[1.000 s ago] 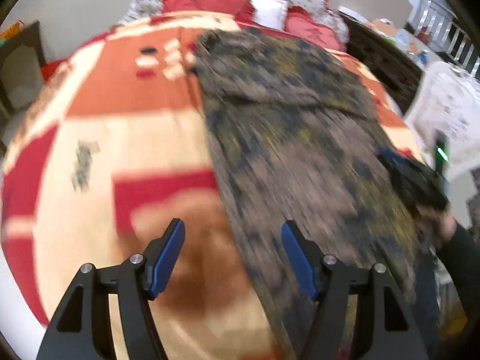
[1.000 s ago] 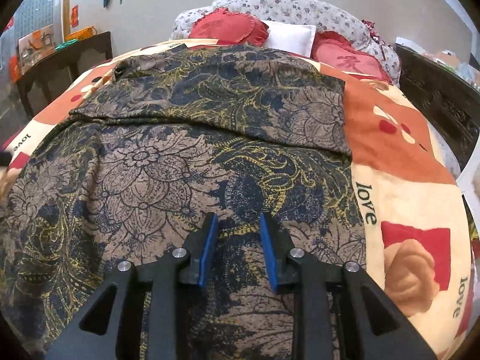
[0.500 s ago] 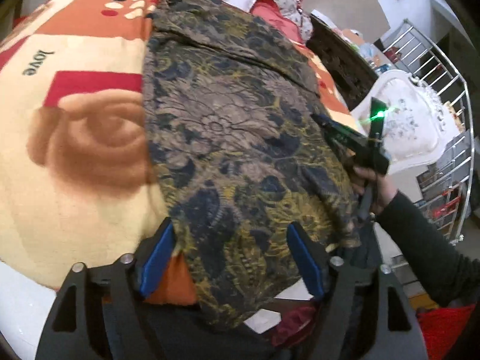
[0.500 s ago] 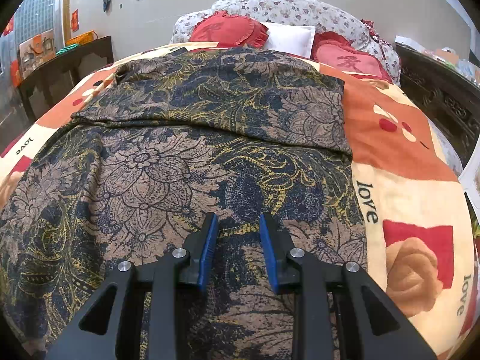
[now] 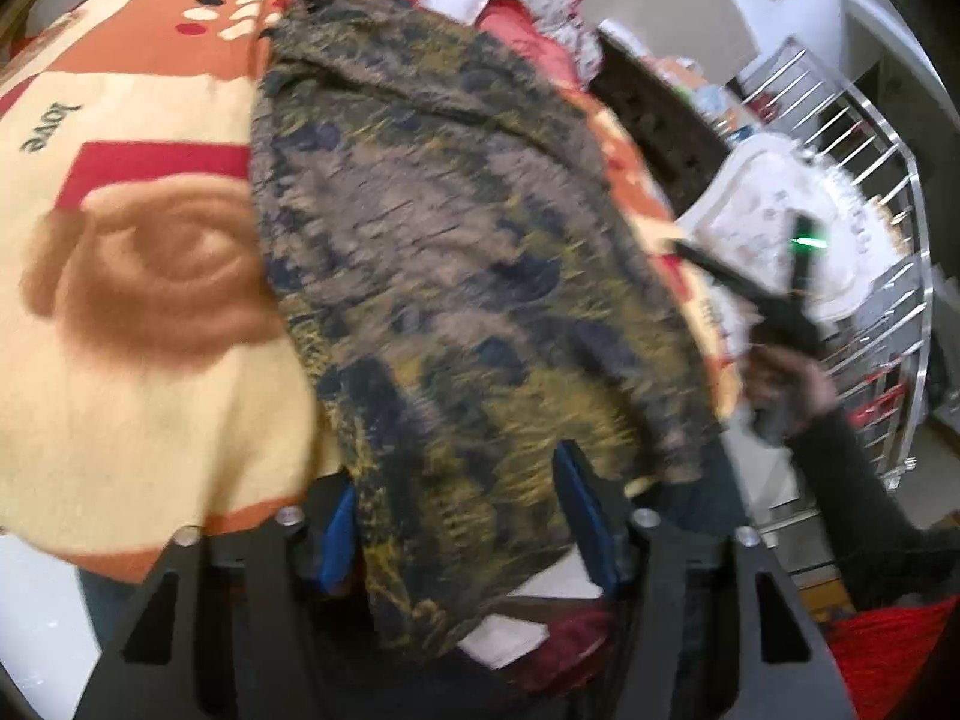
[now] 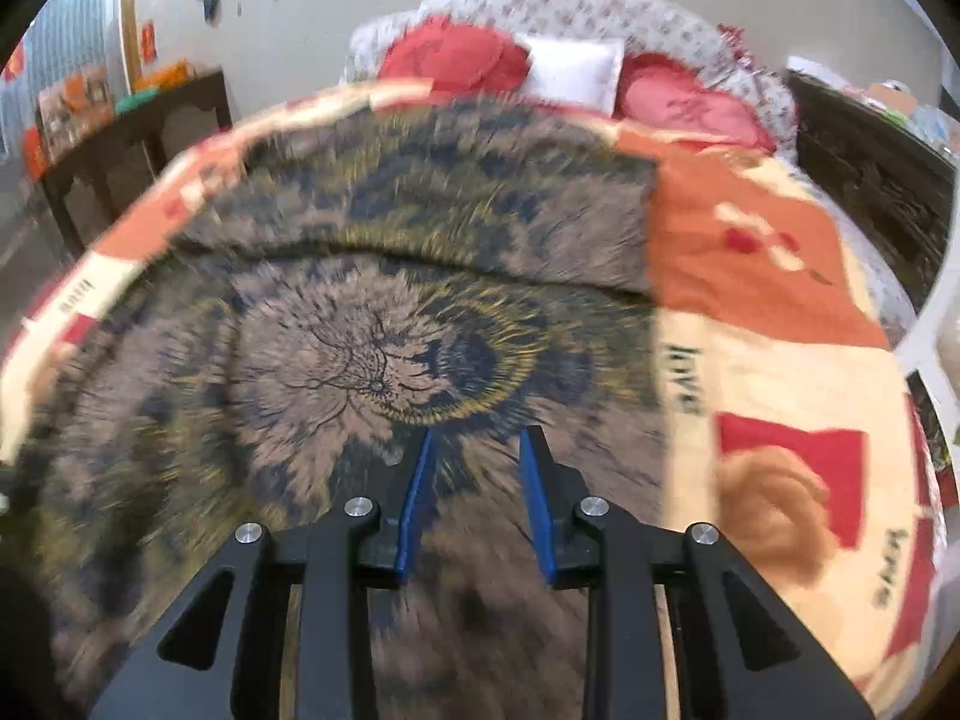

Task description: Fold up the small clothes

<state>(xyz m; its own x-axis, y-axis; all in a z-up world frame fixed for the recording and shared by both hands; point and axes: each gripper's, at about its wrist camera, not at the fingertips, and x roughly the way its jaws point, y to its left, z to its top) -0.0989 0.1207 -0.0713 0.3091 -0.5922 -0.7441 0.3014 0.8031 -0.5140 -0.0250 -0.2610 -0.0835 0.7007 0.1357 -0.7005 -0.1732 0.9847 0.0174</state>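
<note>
A dark floral garment (image 5: 456, 276), brown with navy and yellow, lies spread along the bed and hangs over its near edge. It also fills the right wrist view (image 6: 360, 360). My left gripper (image 5: 456, 498) is open, its blue pads either side of the garment's hanging hem. My right gripper (image 6: 477, 450) is open a little, over the garment's near part with nothing between its pads. The right gripper also shows in the left wrist view (image 5: 774, 306), off the garment's right edge. Both views are blurred.
The bed has an orange, cream and red blanket (image 6: 780, 396) with "love" print. Red and white pillows (image 6: 570, 78) lie at the headboard. A dark wooden side table (image 6: 138, 138) stands left. A dark cabinet (image 6: 870, 192), white chair (image 5: 780, 204) and metal rack (image 5: 888, 276) stand right.
My left gripper swung from the blanket to the garment's hem at the bed's near edge. My right gripper has pulled back over the garment, and its view is now blurred.
</note>
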